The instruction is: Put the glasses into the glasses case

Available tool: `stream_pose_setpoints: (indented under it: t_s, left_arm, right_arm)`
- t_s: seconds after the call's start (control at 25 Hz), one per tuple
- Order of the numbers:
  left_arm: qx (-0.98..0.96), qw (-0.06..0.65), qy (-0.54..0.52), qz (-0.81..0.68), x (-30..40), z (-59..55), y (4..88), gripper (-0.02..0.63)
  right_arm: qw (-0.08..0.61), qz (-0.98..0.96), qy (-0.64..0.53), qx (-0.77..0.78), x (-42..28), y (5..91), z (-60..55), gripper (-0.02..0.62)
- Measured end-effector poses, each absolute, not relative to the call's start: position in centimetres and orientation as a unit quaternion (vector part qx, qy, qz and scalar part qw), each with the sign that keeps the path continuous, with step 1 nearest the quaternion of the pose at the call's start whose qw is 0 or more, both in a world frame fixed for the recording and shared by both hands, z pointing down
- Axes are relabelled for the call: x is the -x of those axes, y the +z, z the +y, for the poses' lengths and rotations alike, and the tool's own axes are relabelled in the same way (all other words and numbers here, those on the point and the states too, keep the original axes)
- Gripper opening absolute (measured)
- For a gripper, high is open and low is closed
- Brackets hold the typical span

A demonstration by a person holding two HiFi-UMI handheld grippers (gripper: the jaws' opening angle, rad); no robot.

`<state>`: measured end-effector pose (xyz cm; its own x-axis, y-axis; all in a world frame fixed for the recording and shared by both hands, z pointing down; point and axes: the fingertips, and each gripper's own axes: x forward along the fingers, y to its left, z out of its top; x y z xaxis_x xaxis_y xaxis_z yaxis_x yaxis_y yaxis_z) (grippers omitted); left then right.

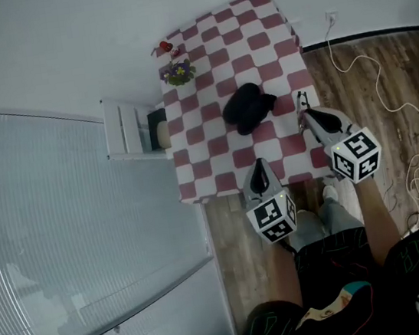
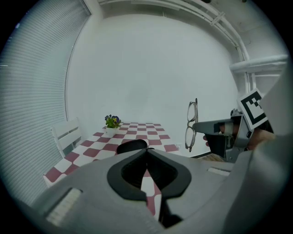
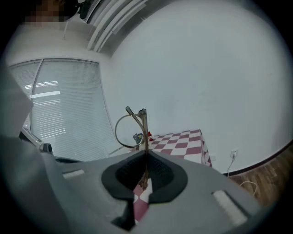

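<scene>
A black glasses case [image 1: 248, 107] lies near the middle of the table with the red-and-white checked cloth [image 1: 211, 70]. My right gripper [image 1: 303, 105] hangs over the table's right front corner, shut on a pair of thin-rimmed glasses [image 3: 129, 129] that stick up out of its jaws. The left gripper view also shows the glasses [image 2: 191, 124], standing upright to the right of the case [image 2: 132, 146]. My left gripper [image 1: 259, 165] is at the table's front edge, short of the case, with its jaws shut and nothing between them.
A small pot of flowers [image 1: 178, 72] and a red object [image 1: 165, 47] stand at the table's far left corner. A white chair [image 1: 131, 129] is against the table's left side. Cables [image 1: 414, 165] lie on the wooden floor at the right, below a wall socket [image 1: 331, 18].
</scene>
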<state>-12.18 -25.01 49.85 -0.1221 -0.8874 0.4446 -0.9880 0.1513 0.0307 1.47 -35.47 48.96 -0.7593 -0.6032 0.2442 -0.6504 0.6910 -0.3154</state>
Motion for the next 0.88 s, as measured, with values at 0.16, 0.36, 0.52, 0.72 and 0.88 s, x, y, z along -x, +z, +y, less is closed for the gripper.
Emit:
stream_pose_setpoints:
  t_s: [0.16, 0.36, 0.52, 0.72, 0.88]
  left_arm:
    - [-0.628, 0.183, 0.137, -0.744, 13.3, -25.4, 49.7, 0.009]
    - [-0.626, 0.199, 0.144, -0.741, 13.8, -26.4, 51.4, 0.009]
    - [-0.631, 0.192, 0.155, -0.736, 14.9, -27.6, 51.2, 0.009]
    - [-0.624, 0.220, 0.150, -0.735, 16.4, -28.3, 53.0, 0.009]
    - [-0.627, 0.233, 0.151, -0.728, 17.3, -28.8, 54.2, 0.009]
  right_arm:
    - [0.063, -0.923, 0.187, -0.331, -0.3, 48.8, -36.3, 0.014]
    - [0.088, -0.927, 0.179, -0.319, 0.9, 50.1, -37.7, 0.014]
    - [0.103, -0.930, 0.164, -0.311, 2.4, 50.1, -39.2, 0.014]
    - [0.136, -0.938, 0.130, -0.289, 5.0, 50.9, -40.8, 0.014]
    - [0.165, -0.944, 0.104, -0.266, 7.0, 52.0, -41.8, 0.014]
